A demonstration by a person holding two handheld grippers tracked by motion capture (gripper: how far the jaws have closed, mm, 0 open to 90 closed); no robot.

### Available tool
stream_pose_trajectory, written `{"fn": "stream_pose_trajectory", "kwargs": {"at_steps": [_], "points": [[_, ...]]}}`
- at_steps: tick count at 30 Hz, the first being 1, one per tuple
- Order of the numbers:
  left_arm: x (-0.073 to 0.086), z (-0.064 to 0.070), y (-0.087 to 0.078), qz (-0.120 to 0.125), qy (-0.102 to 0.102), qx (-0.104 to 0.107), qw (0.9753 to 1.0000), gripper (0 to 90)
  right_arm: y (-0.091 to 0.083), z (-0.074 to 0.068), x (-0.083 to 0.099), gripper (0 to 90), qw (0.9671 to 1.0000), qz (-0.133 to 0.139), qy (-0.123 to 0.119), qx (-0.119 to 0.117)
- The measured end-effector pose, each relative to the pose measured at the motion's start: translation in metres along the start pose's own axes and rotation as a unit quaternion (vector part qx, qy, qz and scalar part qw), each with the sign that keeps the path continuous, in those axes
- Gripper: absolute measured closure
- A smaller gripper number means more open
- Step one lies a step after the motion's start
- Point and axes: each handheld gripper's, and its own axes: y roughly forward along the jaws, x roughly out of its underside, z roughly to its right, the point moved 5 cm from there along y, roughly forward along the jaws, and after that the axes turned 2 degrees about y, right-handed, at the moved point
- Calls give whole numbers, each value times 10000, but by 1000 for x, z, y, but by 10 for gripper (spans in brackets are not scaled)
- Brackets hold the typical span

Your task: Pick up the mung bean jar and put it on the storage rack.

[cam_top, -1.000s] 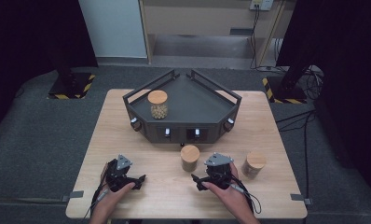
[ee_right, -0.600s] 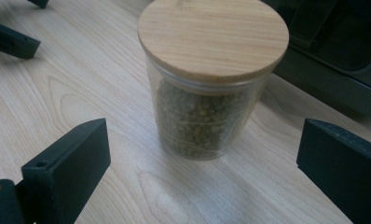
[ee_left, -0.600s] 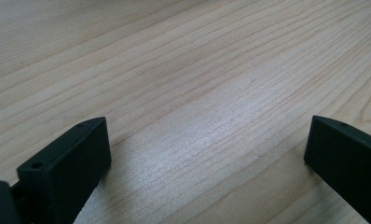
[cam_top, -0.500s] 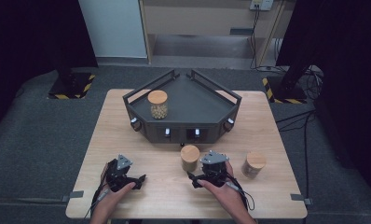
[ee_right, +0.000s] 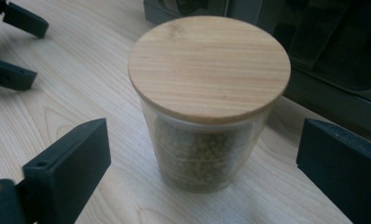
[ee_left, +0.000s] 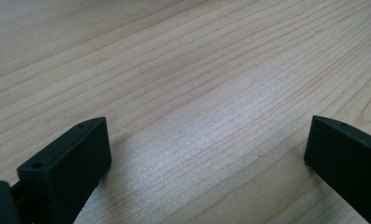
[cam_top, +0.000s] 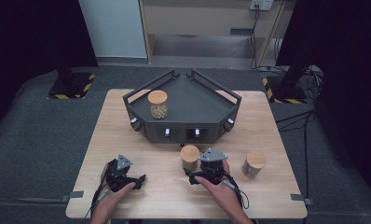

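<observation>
- The dark tray (cam_top: 221,109) stands at the far middle of the desk (cam_top: 127,135) and serves as the landmark; one jar of pale beans (cam_top: 157,103) sits inside it at its left part, which suggests jars are being gathered there.
- A green-bean jar (cam_top: 189,157) stands upright on the desk just in front of the tray's near wall, a little right of its middle. Its wooden lid (ee_right: 209,67) is on, and the fill looks like small green grains.
- A third jar (cam_top: 253,164) stands farther right, in front of the tray's right corner and well apart from the green-bean jar.
- The right gripper (cam_top: 203,173) is in front of the tray, just beside the green-bean jar on its near right side, aimed at it. Its jaws are spread wide and hold nothing.
- In the right gripper view the green-bean jar sits between the two jaws but ahead of them, with clear gaps on both sides; nothing touches the glass yet. The wide spread likely serves to clear the lid, which overhangs the glass.
- The likely step in hand is closing in on this jar to lift it into the tray.
- The left gripper (cam_top: 127,179) rests low over bare desk, in front of the tray's left corner and well apart from every jar. Its jaws are wide apart and empty, seemingly parked out of the way.
</observation>
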Motion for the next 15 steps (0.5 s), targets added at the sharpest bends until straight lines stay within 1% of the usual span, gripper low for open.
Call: {"fn": "stream_pose_trajectory", "kwargs": {"at_steps": [4,7,15], "points": [[0,0,0,2,-4,-5,10000,0,4,-2,1,45,10000,56,-36,39],[0,0,0,2,-6,-6,10000,0,6,-5,3,69,9998,156,-69,99],[0,1,0,1,-11,-12,10000,0,13,-6,5,89,9996,251,72,109]]}}
